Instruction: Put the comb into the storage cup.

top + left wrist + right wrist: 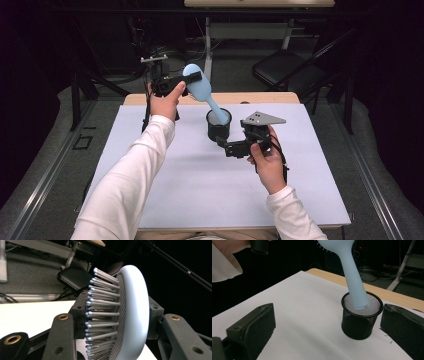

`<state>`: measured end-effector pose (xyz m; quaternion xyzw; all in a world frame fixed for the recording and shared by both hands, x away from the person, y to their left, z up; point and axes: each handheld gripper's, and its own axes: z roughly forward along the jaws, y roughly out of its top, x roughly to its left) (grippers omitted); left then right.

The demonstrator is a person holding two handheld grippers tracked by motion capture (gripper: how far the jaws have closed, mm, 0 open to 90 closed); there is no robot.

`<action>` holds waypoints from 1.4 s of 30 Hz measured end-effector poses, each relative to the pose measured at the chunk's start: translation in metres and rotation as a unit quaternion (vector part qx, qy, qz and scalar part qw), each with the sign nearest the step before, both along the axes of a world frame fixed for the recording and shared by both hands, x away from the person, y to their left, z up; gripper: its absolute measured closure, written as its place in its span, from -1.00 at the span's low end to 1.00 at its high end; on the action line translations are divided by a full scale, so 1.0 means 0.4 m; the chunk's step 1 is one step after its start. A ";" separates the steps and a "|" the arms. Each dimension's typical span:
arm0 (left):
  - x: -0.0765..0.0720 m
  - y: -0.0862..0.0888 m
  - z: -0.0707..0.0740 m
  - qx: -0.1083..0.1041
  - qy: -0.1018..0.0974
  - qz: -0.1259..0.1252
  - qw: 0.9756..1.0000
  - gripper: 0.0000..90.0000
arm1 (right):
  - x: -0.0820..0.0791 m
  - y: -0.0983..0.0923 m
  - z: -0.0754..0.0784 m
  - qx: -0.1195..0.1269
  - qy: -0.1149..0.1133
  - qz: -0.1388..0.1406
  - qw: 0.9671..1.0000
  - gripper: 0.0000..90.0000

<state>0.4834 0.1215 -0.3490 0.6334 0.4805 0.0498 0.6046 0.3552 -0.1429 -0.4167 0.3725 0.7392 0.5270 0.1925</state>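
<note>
Brush handle going into the cup

Left gripper [186, 80] has its jaws clamped on the head of the blue hairbrush [200, 87] — handle tip dipping into the black mesh cup [218, 125]. Right gripper [225, 146] rests on the table [165, 190], jaws wide, cup just ahead between them — untouched.
</note>
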 end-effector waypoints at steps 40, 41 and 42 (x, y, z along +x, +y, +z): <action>0.023 -0.037 -0.001 0.035 -0.032 0.019 0.999 0.13 | 0.002 -0.006 0.001 0.002 -0.005 -0.002 1.000 -1.00; 0.024 -0.037 -0.001 0.036 -0.033 0.020 0.999 0.13 | 0.002 -0.006 0.001 0.002 -0.005 -0.002 1.000 -1.00; 0.025 -0.038 -0.001 0.037 -0.034 0.022 0.999 0.13 | 0.003 -0.006 0.001 0.002 -0.004 -0.002 1.000 -1.00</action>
